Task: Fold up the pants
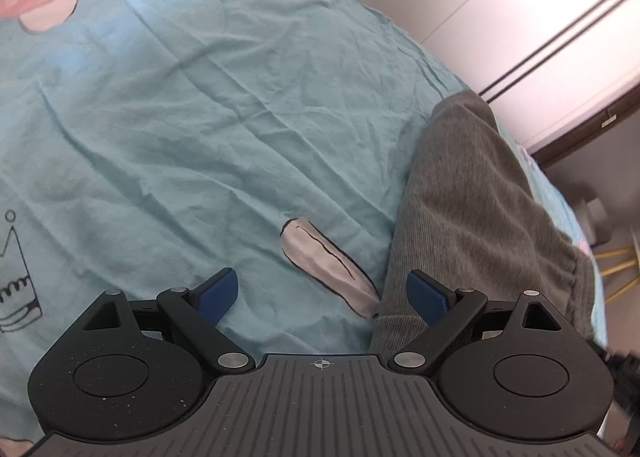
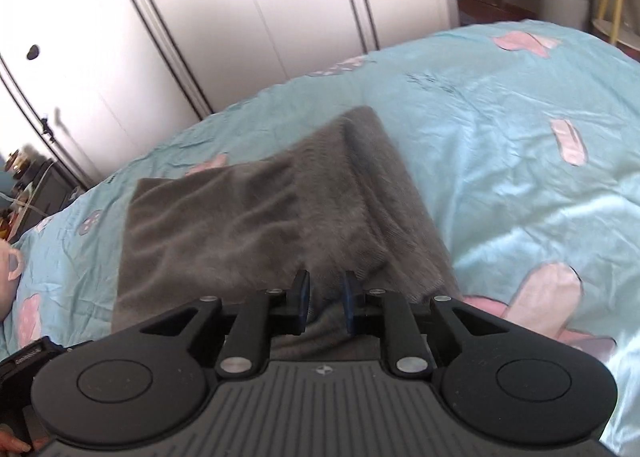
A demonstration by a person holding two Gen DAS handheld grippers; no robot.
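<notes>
The grey pants [image 2: 256, 217] lie folded on the bed [image 2: 520, 177], mid-frame. The right tool [image 2: 326, 303] hovers above them, jaws narrowly apart, gripping nothing. The left tool [image 1: 322, 293] gapes wide.

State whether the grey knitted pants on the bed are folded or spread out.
Folded: the grey knitted pants lie doubled into a compact, layered rectangle.

One pair of grey pants [image 2: 256, 217], one bedsheet [image 1: 180, 117], two claws [image 1: 322, 293].
</notes>
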